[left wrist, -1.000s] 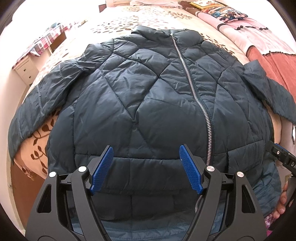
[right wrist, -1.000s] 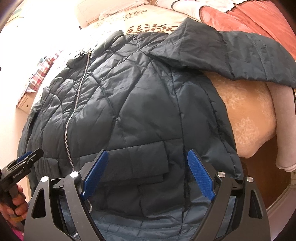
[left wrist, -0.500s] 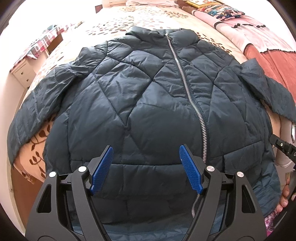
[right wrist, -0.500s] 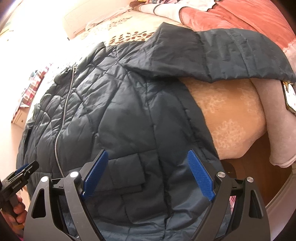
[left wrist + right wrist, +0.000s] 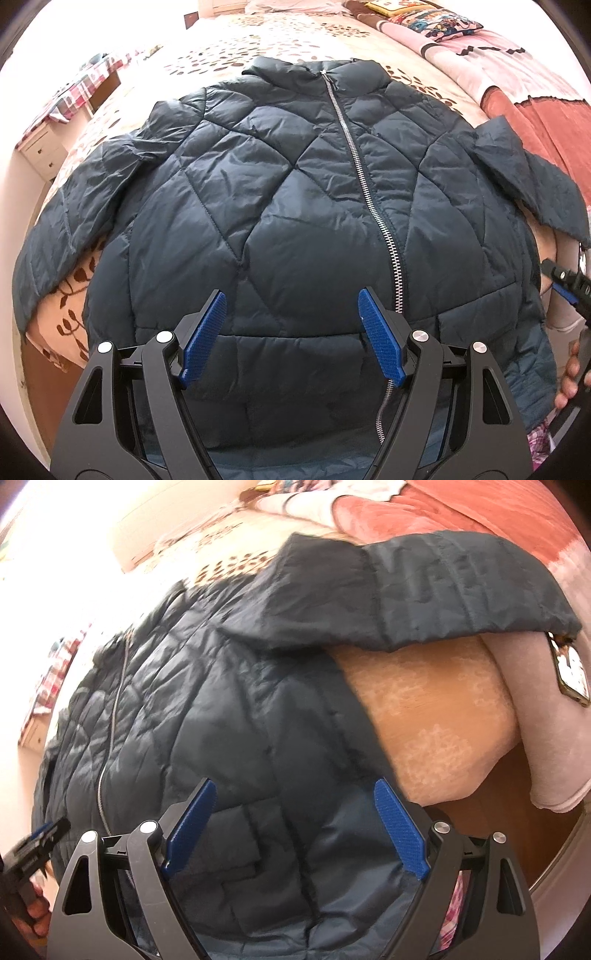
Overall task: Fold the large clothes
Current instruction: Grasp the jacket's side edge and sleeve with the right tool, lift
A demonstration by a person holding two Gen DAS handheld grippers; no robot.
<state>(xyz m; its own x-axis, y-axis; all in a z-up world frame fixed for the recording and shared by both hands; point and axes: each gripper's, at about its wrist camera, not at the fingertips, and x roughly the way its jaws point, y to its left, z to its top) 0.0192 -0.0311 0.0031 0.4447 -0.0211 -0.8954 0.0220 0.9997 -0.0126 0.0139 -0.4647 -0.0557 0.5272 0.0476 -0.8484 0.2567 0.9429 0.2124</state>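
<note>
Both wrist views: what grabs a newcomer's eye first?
A big dark quilted jacket spread front-up on the bed, silver zipper closed up to the collar, fills nearly everything. Both sleeves lie spread outward; the right sleeve reaches toward a red blanket. In the foreground, the left hand-held gripper and right hand-held gripper hover open above the hem.

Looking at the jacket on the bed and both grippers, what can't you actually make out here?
- Jacket hem: left wrist view, hidden behind the left gripper.
- Right sleeve cuff detail: right wrist view, smeared by motion blur.
- Phone-like object: right wrist view, cut off by the edge.
- Right gripper: open jaws cover the jacket's corner.
</note>
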